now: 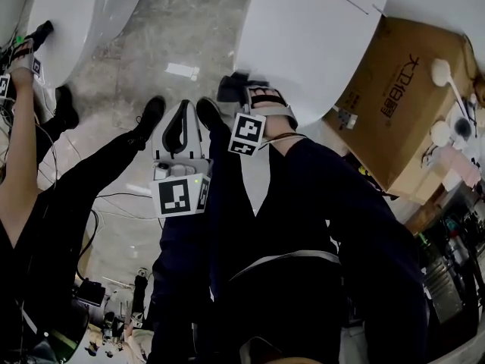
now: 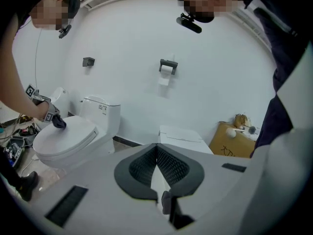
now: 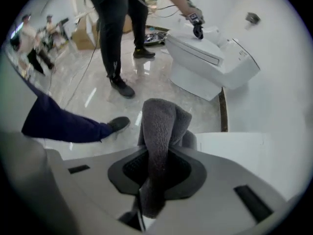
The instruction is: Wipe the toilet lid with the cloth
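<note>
Fingers of the right gripper pinch a fuzzy dark-grey cloth at lower centre. The left gripper is pressed together on nothing. Wiping looks not yet begun. Next, the cloth must be pressed onto the glossy white toilet lid, upper centre.

The right tongs are clamped on a grey fleecy cloth, which stands up between the jaws in a thick fold and droops over at its top. Just right of the cloth lies the flat white toilet lid; whether they touch cannot be told. Beyond, on the glossy marble floor, stands a second toilet, where another person's hand presses a dark tool onto its closed lid. A navy-trousered leg with a black shoe stretches in from the left.
</note>
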Available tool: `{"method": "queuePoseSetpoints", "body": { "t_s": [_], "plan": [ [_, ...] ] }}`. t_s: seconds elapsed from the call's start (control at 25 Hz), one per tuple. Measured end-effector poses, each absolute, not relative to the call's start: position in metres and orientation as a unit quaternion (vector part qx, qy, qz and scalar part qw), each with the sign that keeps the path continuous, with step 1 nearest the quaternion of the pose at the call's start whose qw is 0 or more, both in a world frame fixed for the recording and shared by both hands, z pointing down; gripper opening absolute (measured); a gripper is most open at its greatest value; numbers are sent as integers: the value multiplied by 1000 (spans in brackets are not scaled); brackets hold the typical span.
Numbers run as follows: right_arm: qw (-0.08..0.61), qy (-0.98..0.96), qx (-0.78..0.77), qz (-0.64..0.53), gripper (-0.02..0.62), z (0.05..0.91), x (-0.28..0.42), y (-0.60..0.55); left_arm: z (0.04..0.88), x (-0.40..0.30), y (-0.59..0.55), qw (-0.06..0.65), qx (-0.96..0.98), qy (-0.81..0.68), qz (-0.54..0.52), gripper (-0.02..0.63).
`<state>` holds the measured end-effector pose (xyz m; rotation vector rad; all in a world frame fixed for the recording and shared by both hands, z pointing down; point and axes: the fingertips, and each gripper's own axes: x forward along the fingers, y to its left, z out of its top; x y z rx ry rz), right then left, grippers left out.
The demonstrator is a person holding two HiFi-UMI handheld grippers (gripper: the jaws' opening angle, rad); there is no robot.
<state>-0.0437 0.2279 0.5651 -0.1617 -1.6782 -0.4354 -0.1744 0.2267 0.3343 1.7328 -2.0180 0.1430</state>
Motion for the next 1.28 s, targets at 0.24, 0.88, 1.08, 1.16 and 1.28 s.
{"method": "queuePoseSetpoints", "body": {
  "t_s": [0.24, 0.88, 1.08, 1.16, 1.28],
  "plan": [
    [528, -844, 51, 79, 74, 515, -60, 210, 334, -166, 217, 237, 637, -731, 56, 15],
    [203, -924, 266, 184, 74, 345, -16, 96, 319, -126, 160, 227, 662, -713, 50, 15],
    [192, -926, 276, 174, 74, 343, -6, 89, 320, -129, 156, 226, 656, -718, 48, 15],
    [188, -926, 279, 171, 74, 341, -4, 88, 321, -129, 155, 226, 656, -718, 48, 15],
    [184, -925, 284, 171, 74, 339, -4, 86, 321, -130, 154, 226, 655, -719, 50, 15]
  ]
}}
